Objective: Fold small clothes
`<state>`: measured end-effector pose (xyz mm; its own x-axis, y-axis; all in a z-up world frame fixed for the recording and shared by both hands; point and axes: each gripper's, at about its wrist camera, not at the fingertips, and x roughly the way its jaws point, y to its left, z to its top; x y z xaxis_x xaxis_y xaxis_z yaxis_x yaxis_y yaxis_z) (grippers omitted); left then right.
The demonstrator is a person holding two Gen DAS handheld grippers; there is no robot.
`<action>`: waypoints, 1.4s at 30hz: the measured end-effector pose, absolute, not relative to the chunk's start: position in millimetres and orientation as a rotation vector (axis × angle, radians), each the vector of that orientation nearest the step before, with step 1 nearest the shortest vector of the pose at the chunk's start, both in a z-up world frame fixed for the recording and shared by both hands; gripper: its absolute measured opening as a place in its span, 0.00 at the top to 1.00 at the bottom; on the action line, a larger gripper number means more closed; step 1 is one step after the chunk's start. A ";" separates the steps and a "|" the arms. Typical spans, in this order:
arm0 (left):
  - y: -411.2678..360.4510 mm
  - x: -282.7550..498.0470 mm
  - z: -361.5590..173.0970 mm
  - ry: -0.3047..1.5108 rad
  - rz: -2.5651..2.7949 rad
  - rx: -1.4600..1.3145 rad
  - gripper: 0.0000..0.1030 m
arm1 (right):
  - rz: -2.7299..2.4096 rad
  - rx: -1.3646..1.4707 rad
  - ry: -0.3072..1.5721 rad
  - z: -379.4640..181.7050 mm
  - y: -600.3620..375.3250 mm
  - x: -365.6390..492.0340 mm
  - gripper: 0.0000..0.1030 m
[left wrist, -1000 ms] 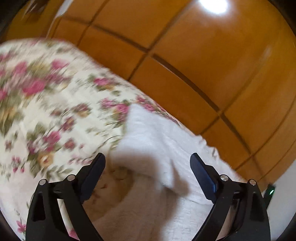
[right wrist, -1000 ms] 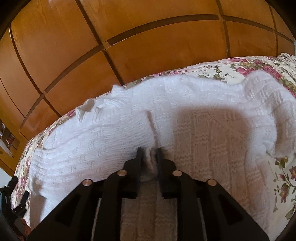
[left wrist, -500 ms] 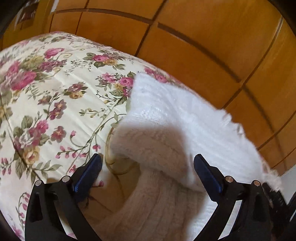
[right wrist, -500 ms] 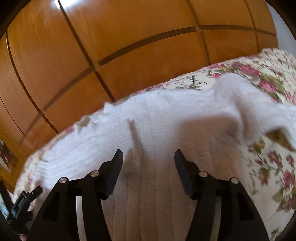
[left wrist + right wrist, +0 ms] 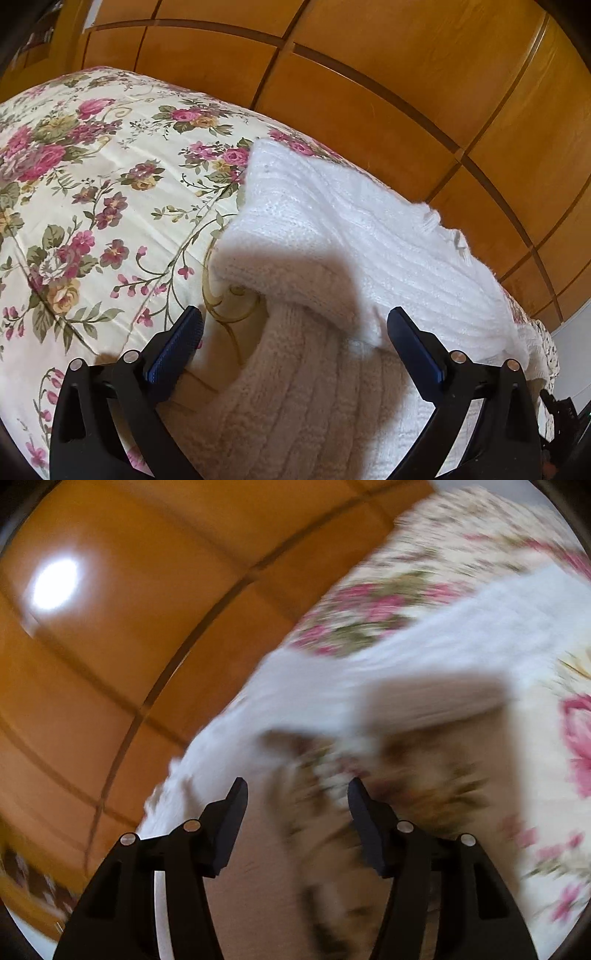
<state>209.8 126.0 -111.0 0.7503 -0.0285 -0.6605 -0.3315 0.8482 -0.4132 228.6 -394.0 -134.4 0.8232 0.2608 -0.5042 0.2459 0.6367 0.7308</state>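
Your left gripper [image 5: 295,328] gapes wide above the white knit sweater [image 5: 369,236] on the floral bedspread [image 5: 92,184], while your right gripper [image 5: 297,794], jaws just narrowing yet apart, grips nothing.

A bed with a cream floral bedspread [image 5: 110,206], pink roses and green leaves, fills the lower left of the left wrist view. Right behind the bed runs a wall of glossy orange-brown wooden panels [image 5: 369,74], split by dark grooves. In the blurred right wrist view, a bright light reflection [image 5: 55,583] glares off those panels, left of the bed.
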 end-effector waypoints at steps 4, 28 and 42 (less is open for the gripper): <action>127.7 209.4 -112.4 0.708 0.169 -0.555 0.04 | -0.050 1.012 0.574 -142.3 -440.7 219.4 0.49; 125.2 217.4 -117.5 0.734 0.172 -0.528 0.04 | -0.402 1.023 0.490 -138.3 -615.4 207.0 0.94; 128.6 215.8 -120.0 0.717 0.149 -0.549 0.04 | -0.348 0.767 0.591 -86.9 -543.9 277.1 0.94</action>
